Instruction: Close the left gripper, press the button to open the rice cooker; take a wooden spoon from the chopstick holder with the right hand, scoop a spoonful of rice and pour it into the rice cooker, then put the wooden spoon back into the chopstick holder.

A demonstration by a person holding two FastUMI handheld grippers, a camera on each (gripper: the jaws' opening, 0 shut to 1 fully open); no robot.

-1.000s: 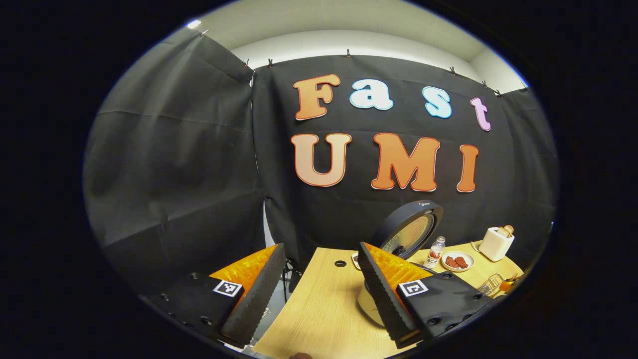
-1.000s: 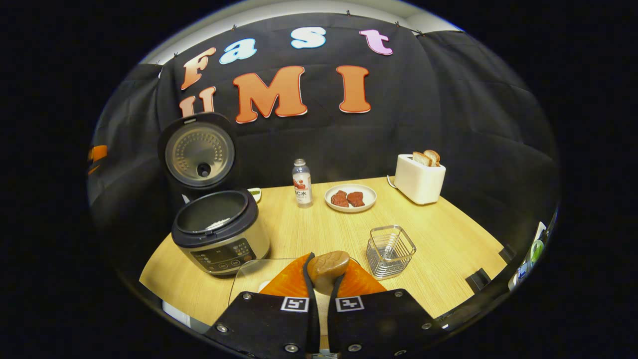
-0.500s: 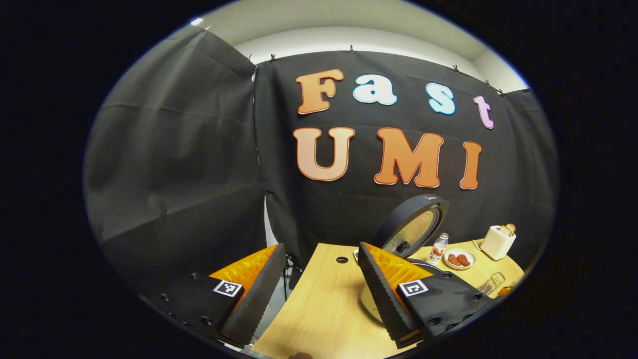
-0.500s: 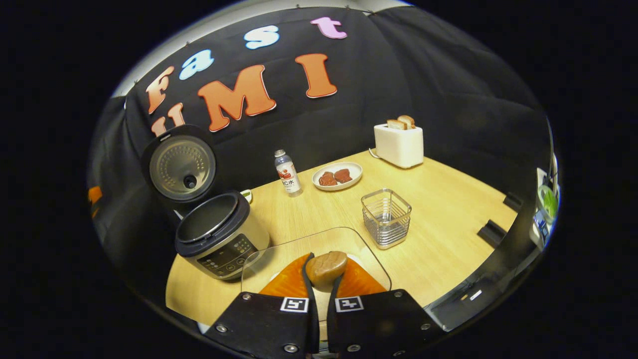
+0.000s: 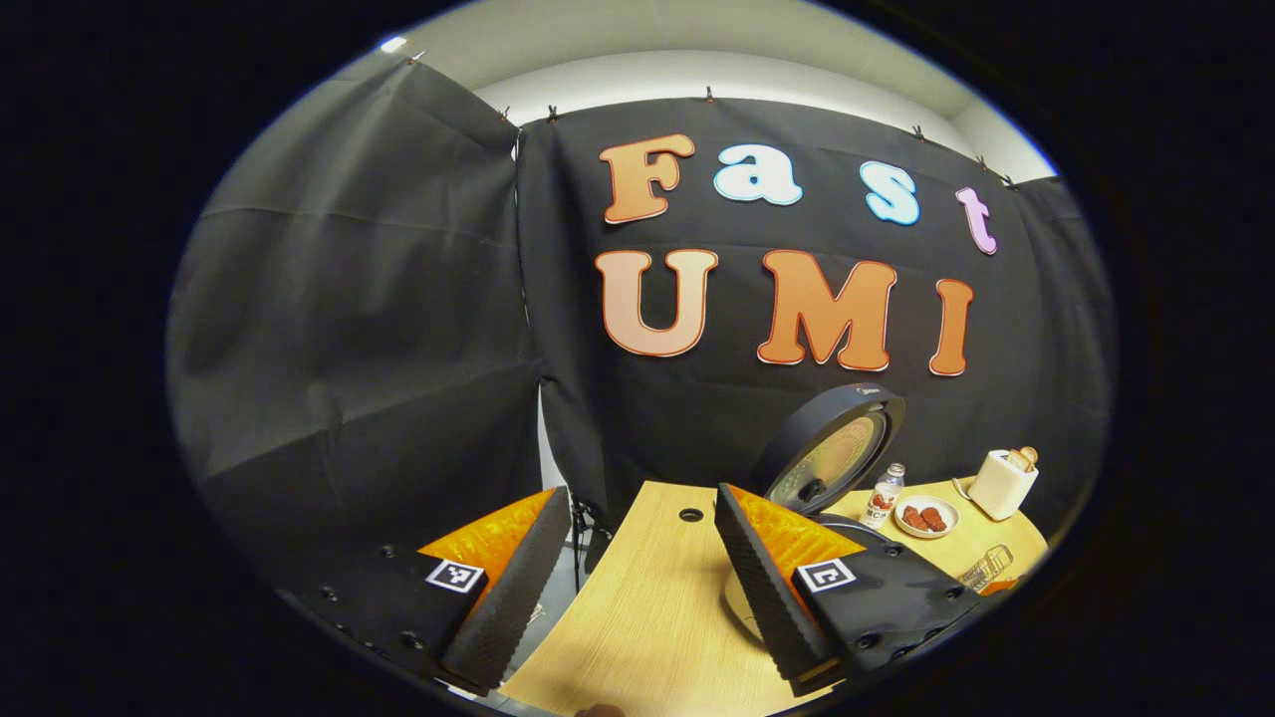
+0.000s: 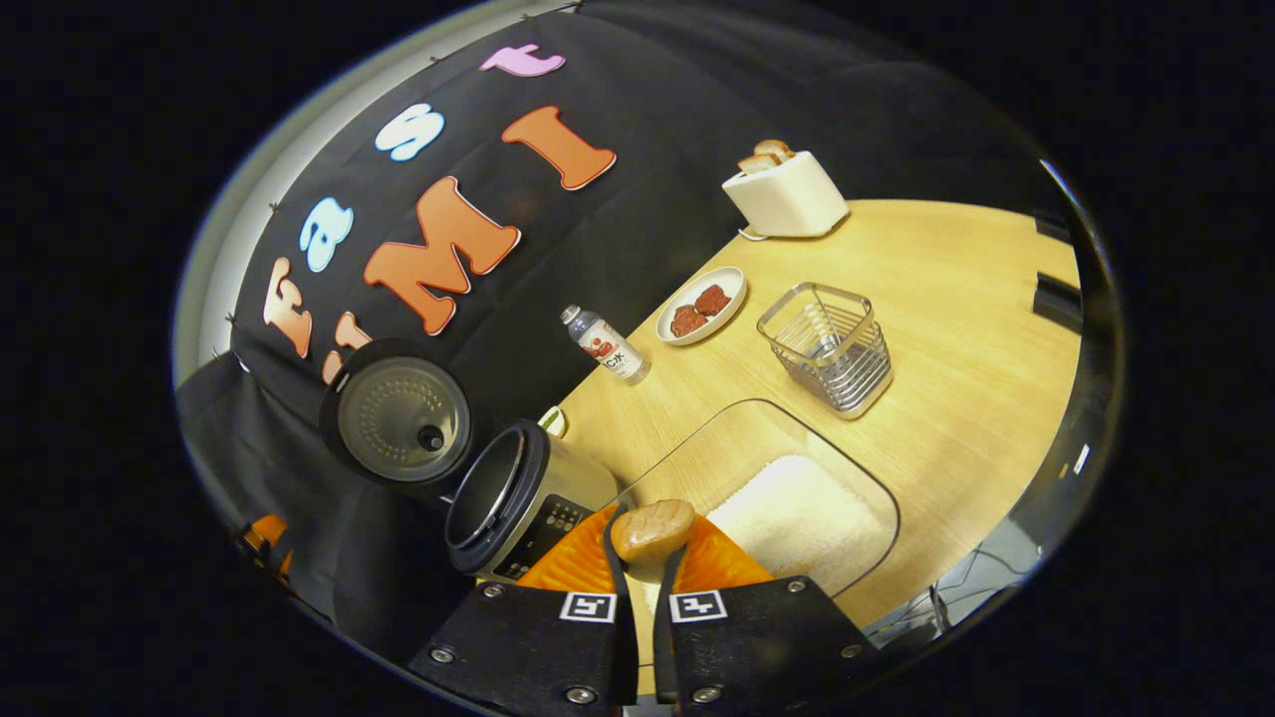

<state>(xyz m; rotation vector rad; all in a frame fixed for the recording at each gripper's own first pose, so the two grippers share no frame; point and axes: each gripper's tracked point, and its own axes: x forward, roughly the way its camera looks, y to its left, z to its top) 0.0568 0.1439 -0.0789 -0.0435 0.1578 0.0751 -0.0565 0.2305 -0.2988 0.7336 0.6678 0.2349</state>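
Observation:
In the right gripper view my right gripper (image 6: 645, 546) is shut on the wooden spoon (image 6: 652, 529), whose rounded bowl sticks out past the fingertips. It hovers, tilted, over a clear glass dish (image 6: 857, 493) holding white rice (image 6: 787, 518). The rice cooker (image 6: 518, 503) stands to the left with its lid (image 6: 403, 418) up. The wire chopstick holder (image 6: 829, 344) stands beyond the dish. In the left gripper view my left gripper (image 5: 637, 568) is open over the table's left end, with the cooker lid (image 5: 832, 458) behind its right finger.
A white toaster (image 6: 787, 194) with bread, a plate of red pieces (image 6: 702, 304) and a small bottle (image 6: 606, 344) stand along the back of the wooden table (image 6: 976, 329). The table's near edge runs at the lower right.
The right gripper with the spoon has rolled and tipped down over the dish, so the rice now shows. The left gripper drifted slightly left and stays open.

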